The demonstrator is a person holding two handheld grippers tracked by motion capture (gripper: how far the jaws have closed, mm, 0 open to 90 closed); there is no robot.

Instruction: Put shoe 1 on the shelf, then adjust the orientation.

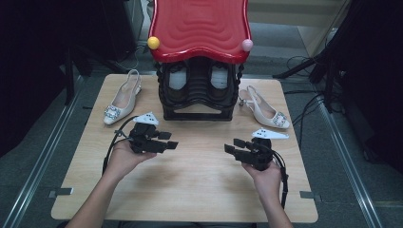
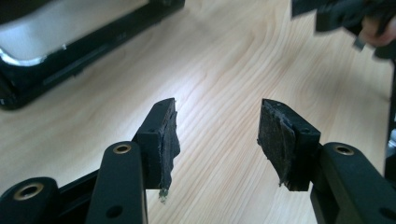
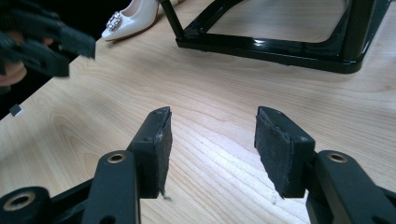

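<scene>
Two black hand-held grippers low over the pale wooden bench, tips turned toward each other: left gripper at centre-left, right gripper at centre-right, well apart. Jaws of both spread wide, nothing between the pads. Behind them, at the far edge, black glossy shoe rack with wavy red top, dark shoes inside. Cream slingback heel with jewelled buckle left of rack, matching cream heel right of it. Grey floor and cables around.
</scene>
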